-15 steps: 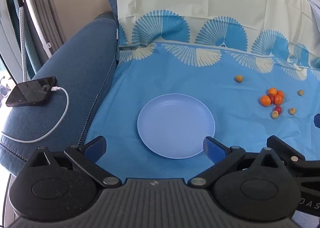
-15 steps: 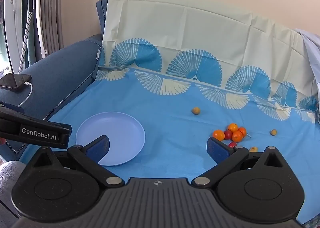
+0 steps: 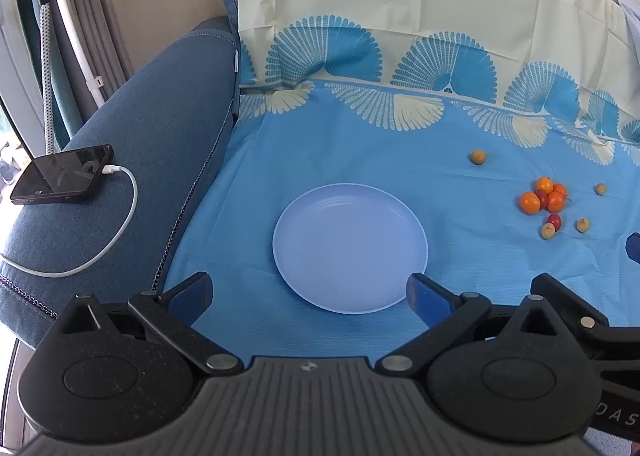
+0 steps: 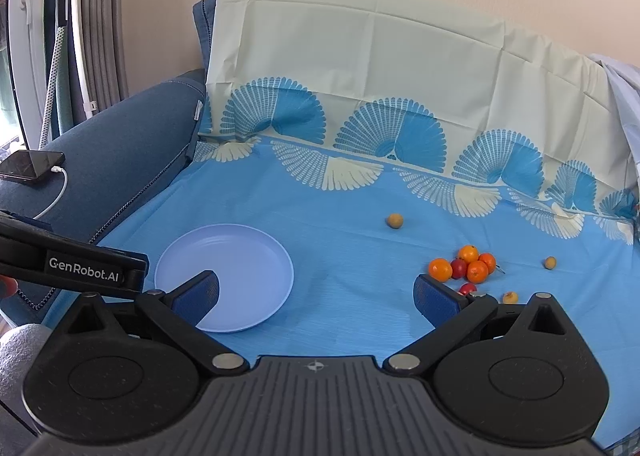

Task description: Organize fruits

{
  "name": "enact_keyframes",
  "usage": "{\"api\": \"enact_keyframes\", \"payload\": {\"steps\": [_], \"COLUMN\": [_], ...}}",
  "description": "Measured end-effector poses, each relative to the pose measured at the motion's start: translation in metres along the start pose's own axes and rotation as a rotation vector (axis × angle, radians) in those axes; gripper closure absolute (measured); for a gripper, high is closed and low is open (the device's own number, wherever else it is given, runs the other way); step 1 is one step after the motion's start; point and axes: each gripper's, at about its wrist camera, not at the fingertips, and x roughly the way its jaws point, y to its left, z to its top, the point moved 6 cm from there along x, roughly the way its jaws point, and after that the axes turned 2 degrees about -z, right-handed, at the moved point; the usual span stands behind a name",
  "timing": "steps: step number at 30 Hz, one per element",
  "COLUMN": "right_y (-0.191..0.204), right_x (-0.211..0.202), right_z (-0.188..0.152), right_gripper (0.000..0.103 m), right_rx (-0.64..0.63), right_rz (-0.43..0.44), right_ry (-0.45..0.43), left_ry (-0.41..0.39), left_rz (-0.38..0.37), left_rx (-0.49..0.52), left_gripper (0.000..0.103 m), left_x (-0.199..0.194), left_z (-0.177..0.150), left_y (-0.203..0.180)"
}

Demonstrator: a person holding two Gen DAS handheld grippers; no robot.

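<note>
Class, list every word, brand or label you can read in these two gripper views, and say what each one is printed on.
"GenRobot.AI": white letters on the black side of the left gripper, seen in the right wrist view.
"D A S": pale letters on the right gripper's body, cut off at the edge of the left wrist view, so only partly readable.
The phone screen is dark, with no text to read.
Nothing is written on the plate or the cloth.

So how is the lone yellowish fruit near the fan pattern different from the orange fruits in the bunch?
The lone yellowish fruit is dull tan-yellow; the orange fruits are bright orange. It looks smaller than they do. It lies alone, farther back on the blue cloth; they huddle together, touching, around a red fruit. Both are round, and none is on the plate yet.
</note>
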Motion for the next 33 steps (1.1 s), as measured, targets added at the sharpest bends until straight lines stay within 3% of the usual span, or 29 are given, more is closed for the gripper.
{"api": "enact_keyframes", "payload": {"steps": [33], "right_y": [0.0064], "right_x": [-0.0035], "right_z": [0.0041], "right_gripper": [0.0], "right_rx": [-0.005], "right_rz": [0.006], "right_ry": [0.014], "left_ry": [0.011], "left_rz": [0.005], "left_rx": [-0.008], "left_gripper": [0.0], "left_x": [-0.0085], "left_z": [0.0057], "left_y": [0.0028]}}
